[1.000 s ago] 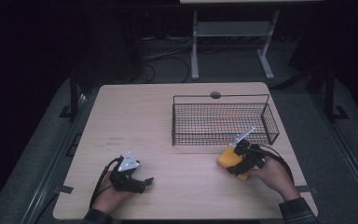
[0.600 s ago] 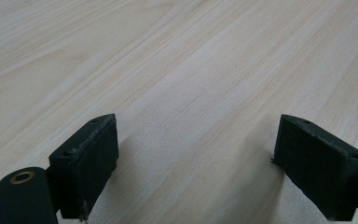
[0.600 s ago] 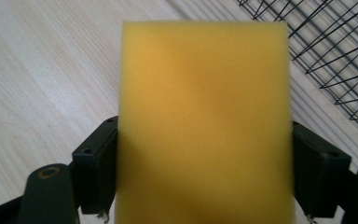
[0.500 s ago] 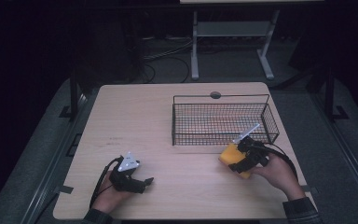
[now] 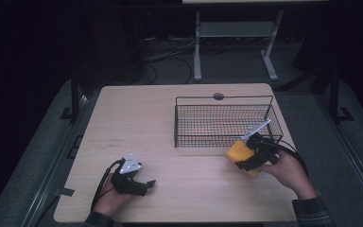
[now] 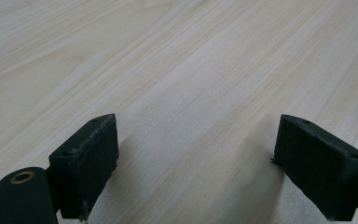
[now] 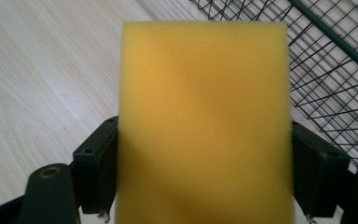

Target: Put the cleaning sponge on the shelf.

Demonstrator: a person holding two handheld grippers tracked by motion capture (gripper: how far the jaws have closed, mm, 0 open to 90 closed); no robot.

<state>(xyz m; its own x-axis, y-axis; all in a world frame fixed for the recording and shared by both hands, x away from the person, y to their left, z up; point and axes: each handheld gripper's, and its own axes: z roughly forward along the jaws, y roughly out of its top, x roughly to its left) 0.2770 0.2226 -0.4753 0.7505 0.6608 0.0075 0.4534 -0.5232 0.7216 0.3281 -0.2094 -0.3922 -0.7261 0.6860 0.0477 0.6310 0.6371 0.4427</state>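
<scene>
Currently right gripper (image 5: 244, 160) jaws clamp the yellow sponge (image 7: 204, 126) on its side faces, long axis pointing ahead, probably just clear of the tabletop (image 5: 170, 123), wire basket (image 5: 227, 124) just beyond it, left gripper (image 5: 144, 185) jaws spread, idle, well apart.

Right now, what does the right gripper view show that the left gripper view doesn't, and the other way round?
The right gripper view has the right gripper clamped on a yellow sponge, with the black wire basket beyond it. The left gripper view has the left gripper with its jaws wide apart and bare wood between them. Both look along two black jaws onto the light wooden table.
</scene>
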